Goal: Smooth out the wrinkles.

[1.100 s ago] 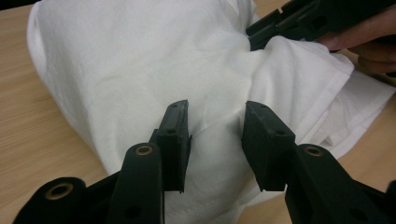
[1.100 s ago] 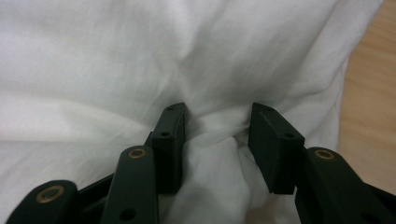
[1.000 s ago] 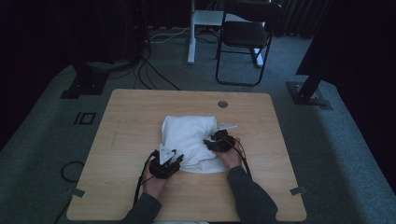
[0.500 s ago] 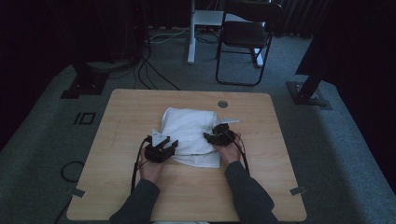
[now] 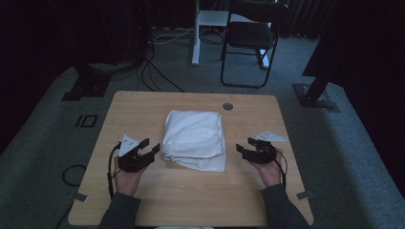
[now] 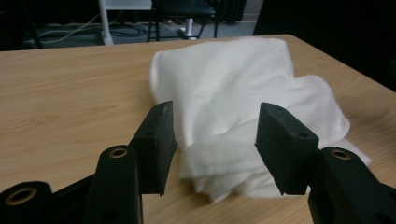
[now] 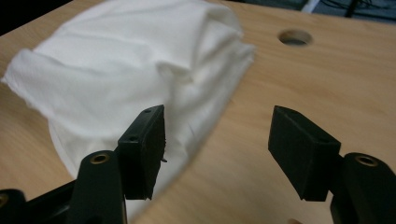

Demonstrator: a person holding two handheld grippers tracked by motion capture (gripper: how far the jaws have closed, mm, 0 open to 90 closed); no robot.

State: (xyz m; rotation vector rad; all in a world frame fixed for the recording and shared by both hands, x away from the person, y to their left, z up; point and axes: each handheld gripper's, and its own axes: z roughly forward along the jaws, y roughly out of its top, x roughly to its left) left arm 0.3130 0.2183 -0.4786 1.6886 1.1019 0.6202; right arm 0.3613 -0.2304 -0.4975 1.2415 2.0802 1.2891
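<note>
With the folded cloth (image 5: 195,140) lying mid-bench (image 5: 143,102) between both grippers, left gripper (image 5: 148,147) and right gripper (image 5: 244,148), keep the just-opened, empty jaws clear of its edges while withdrawing.

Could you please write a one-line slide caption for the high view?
Folded white cloth on a wooden table, flanked by the open left gripper and right gripper.

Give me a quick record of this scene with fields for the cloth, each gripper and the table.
cloth: white folded cloth, lying mid-table, layered edges toward the person
left gripper: left gripper beside the cloth's left edge, jaws have just been opening, nothing between them
right gripper: right gripper right of the cloth, apart from it, jaws have just been opening, empty
table: wooden table, round hole near far edge
</note>
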